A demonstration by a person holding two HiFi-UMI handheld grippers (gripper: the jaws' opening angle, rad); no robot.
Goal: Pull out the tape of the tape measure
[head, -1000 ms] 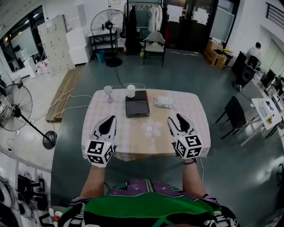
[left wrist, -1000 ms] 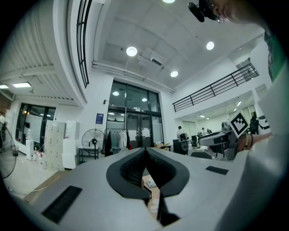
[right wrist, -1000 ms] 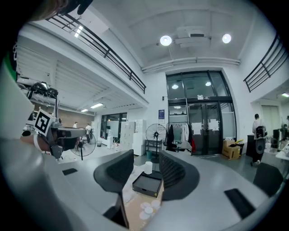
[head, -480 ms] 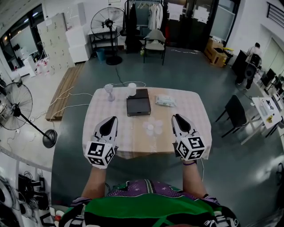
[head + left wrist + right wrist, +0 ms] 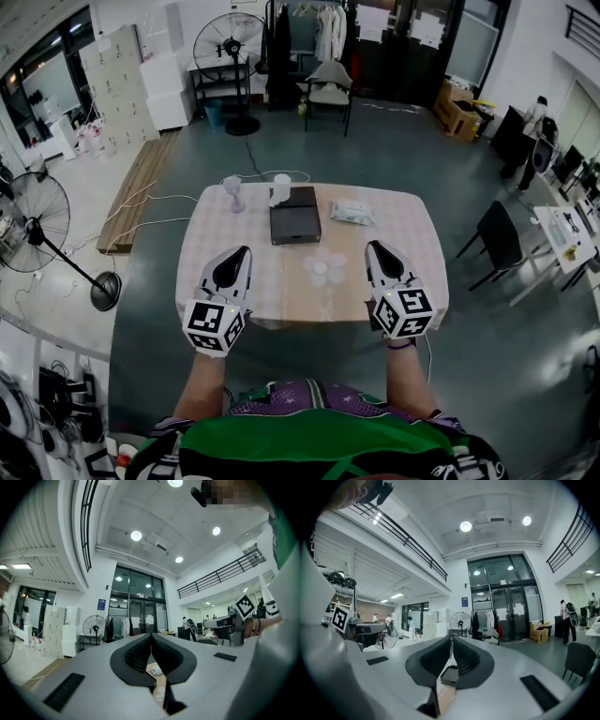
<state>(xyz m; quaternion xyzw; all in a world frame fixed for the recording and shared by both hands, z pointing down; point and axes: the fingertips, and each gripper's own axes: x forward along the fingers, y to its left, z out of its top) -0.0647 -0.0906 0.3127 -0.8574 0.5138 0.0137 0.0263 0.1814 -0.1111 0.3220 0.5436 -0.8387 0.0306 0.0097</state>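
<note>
Just closed the right claw [image 5: 373, 247] till pressed together, on nothing. Holding the left claw [image 5: 241, 250] pressed together too, empty. Hovering both level over the near edge of the surface [image 5: 412, 246]. Cannot pick out the tape measure for sure; possibly among the pale round things [image 5: 321, 272] ahead, between the claws, short of the box [image 5: 295, 216]. No grip yet, so pulling not begun; must likely reopen to seize it.

Open workshop hall, lockers [image 5: 117, 82], pedestal fan [image 5: 230, 45], glass doors [image 5: 505, 611]
</note>
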